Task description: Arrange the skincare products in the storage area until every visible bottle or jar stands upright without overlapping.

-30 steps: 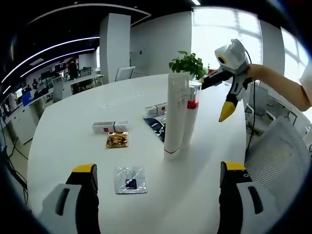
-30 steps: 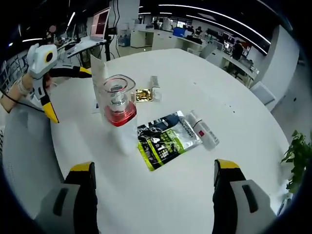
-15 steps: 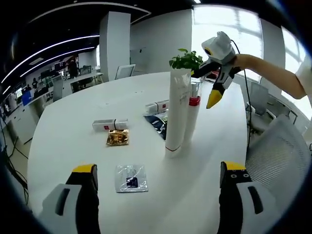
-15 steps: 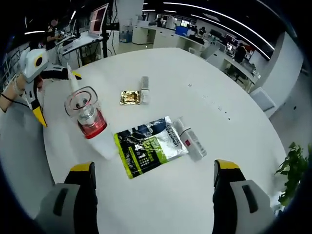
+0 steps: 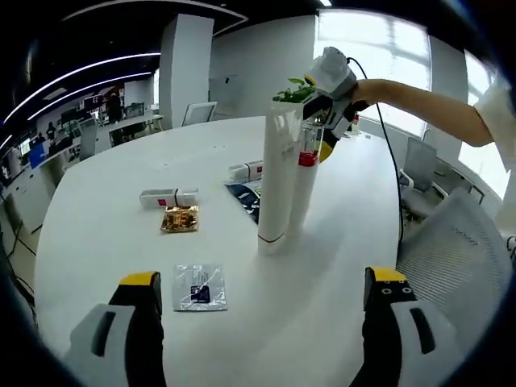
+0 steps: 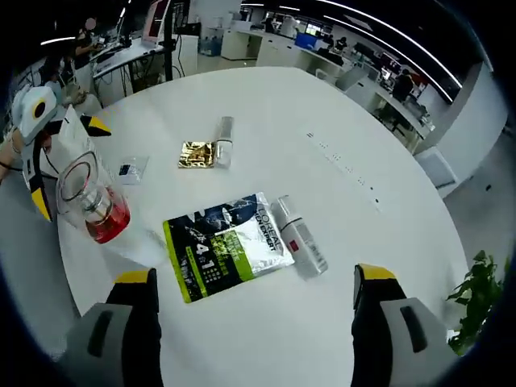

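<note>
A tall white tube (image 5: 278, 181) stands upright mid-table, and close behind it stands a clear bottle with a red collar (image 5: 305, 185). My left gripper (image 5: 262, 278) is open, short of both, with nothing between its jaws. Held by a person's arm, my right gripper (image 5: 321, 121) hovers behind the tube's top. Looking down from there, my right gripper (image 6: 255, 274) is open over the table. The clear bottle (image 6: 93, 210) and white tube (image 6: 68, 137) are at far left, the left gripper (image 6: 64, 165) beyond them. A white tube (image 6: 300, 242) lies beside a green-black pouch (image 6: 224, 242).
A second small tube (image 5: 168, 197) lies flat next to a gold sachet (image 5: 179, 218), and a silver sachet (image 5: 198, 287) lies near my left jaw. A mesh chair (image 5: 459, 250) stands at the round white table's (image 5: 97, 266) right edge. A potted plant (image 5: 292, 90) stands behind.
The right gripper has swung left, from beside the bottle to behind the tube's top. Its camera has drawn back, so the bottle now sits far left. The products have not moved.
</note>
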